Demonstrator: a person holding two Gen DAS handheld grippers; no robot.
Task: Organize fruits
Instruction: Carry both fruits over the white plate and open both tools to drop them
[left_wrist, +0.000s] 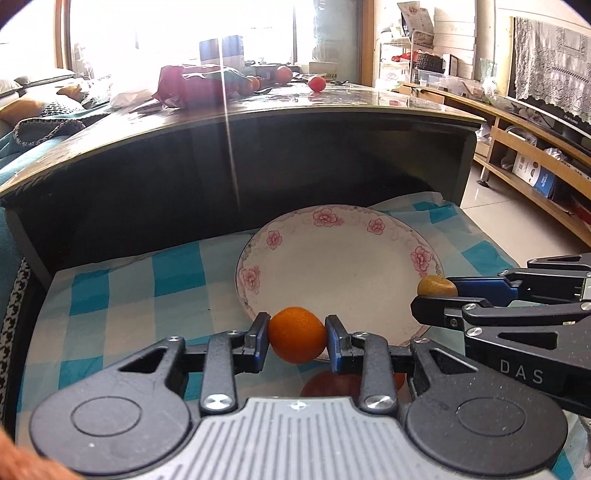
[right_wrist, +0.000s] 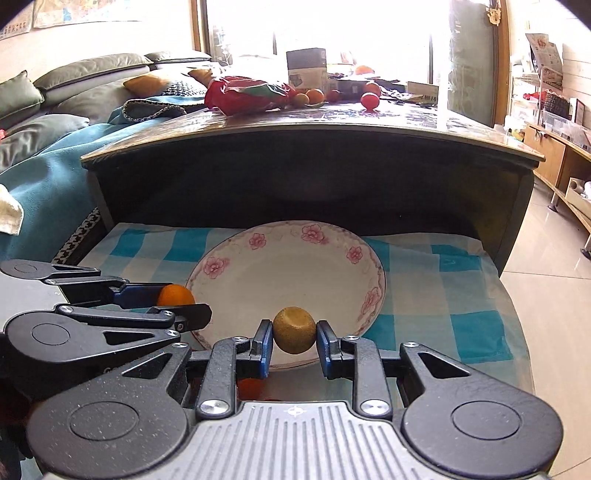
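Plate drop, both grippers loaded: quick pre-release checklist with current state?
1. Left gripper clamped on the orange: ok, both pads touch it.
2. Right gripper clamped on the kiwi: ok.
3. Plate free of fruit inside: ok, bowl area bare.
4. Orange over the plate: not ok, it sits at the near rim rather than over the middle.
5. Kiwi over the plate: ok, just inside the near rim.
6. Height of the fruits above the plate: cannot tell.
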